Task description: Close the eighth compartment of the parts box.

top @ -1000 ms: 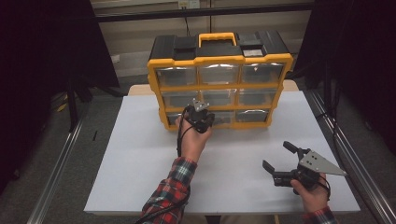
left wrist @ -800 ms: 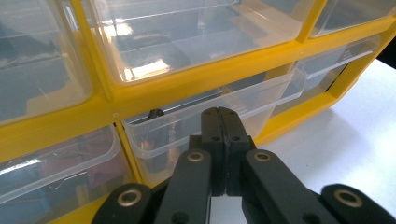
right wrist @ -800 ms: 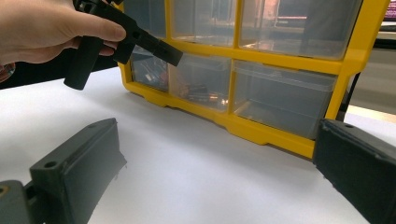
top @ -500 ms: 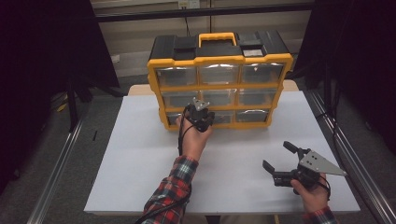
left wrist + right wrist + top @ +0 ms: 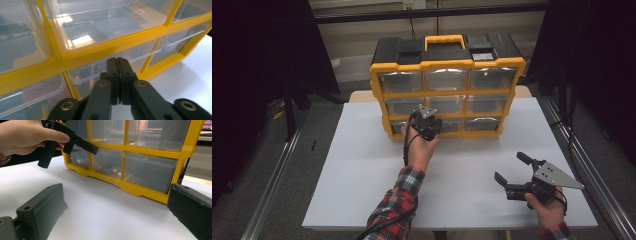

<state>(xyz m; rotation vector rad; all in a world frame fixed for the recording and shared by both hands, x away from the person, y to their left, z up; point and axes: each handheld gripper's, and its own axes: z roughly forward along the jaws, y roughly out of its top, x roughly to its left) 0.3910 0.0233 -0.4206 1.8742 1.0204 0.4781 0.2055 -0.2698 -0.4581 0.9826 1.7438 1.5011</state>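
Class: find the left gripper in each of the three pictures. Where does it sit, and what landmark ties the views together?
High view: left gripper at centre, against the organizer's bottom row.
Left gripper view: its shut jaws rise from the bottom edge, at centre.
Right gripper view: top left, in a hand.
Shared landmark: the yellow organizer.

A white rectangular tabletop (image 5: pixel 362 165) fills the middle of the high view, over a pale wooden edge at its far side. Grey carpeted floor (image 5: pixel 257 170) lies at lower left and right, crossed by metal rails (image 5: pixel 272 185). Black curtains (image 5: pixel 257 50) darken both upper corners; a beige wall (image 5: pixel 357 35) spans the top centre.
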